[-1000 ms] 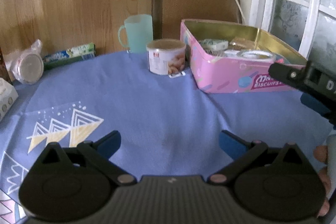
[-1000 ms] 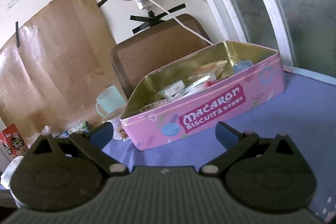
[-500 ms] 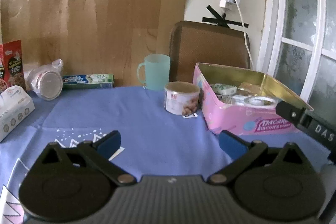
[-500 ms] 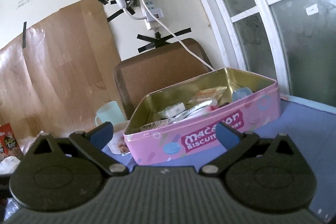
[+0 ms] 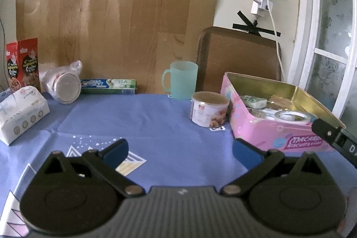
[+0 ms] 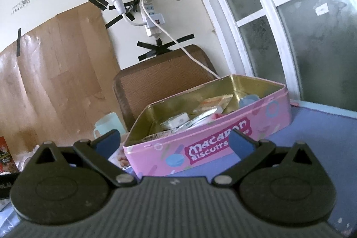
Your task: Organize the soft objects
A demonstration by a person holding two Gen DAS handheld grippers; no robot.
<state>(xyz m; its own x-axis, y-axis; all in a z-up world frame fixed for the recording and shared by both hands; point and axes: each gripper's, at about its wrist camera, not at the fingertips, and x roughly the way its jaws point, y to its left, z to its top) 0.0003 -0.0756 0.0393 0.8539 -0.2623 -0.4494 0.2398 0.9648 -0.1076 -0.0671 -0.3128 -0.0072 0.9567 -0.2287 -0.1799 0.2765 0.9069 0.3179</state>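
A pink macaron biscuit tin (image 5: 265,128) (image 6: 200,148) stands open on the blue tablecloth (image 5: 142,119), holding packets and a tape roll (image 5: 290,115). A white tissue pack (image 5: 21,112) lies at the far left, and a plastic bag around a round container (image 5: 61,84) lies beside it. My left gripper (image 5: 179,148) hovers open over the cloth, nothing between its fingers. My right gripper (image 6: 175,141) is open in front of the tin's long side, also holding nothing. Part of the right gripper (image 5: 334,137) shows at the left view's right edge.
A small nut can (image 5: 208,112) sits just left of the tin, a mint mug (image 5: 181,83) behind it. A toothpaste box (image 5: 108,86) and a red snack box (image 5: 22,64) stand along the wood-pattern wall. A brown chair back (image 5: 238,55) and a window frame (image 6: 256,21) lie behind.
Both grippers tilted upward and pulled back, so more of the wall, the bulb and the left-side items come into view. Neither gripper took hold of anything; both stayed open.
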